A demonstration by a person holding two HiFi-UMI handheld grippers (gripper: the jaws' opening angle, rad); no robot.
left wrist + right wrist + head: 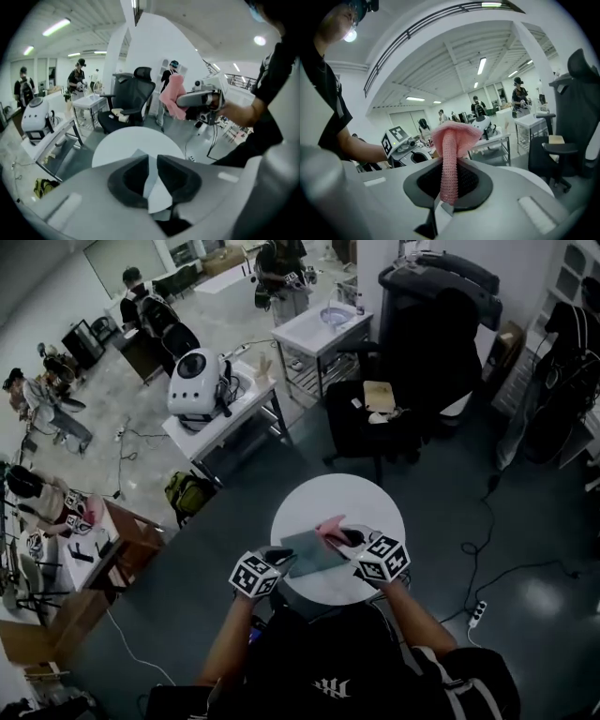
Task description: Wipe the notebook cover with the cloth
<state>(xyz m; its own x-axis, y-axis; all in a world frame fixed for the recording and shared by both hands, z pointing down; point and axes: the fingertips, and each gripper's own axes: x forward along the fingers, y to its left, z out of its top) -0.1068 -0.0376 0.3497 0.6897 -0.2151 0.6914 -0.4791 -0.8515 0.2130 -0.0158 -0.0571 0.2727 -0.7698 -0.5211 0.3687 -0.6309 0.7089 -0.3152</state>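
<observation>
A grey-blue notebook (309, 554) is held over the near part of a round white table (337, 495). My left gripper (281, 560) is at its left edge. In the left gripper view the jaws (152, 161) are shut on a thin edge of the notebook (152, 183). My right gripper (349, 538) is at the notebook's far right corner, shut on a pink knitted cloth (330, 527). In the right gripper view the cloth (450, 145) stands up from between the jaws (449, 164) and folds over at the top. The left gripper view also shows the cloth (172, 96) hanging from the right gripper (187, 99).
A black office chair (412, 381) stands just beyond the round table. White work tables (225, 413) with a white domed device (195, 381) are to the far left. A power strip (478, 612) and cables lie on the floor at right. Several people are in the background.
</observation>
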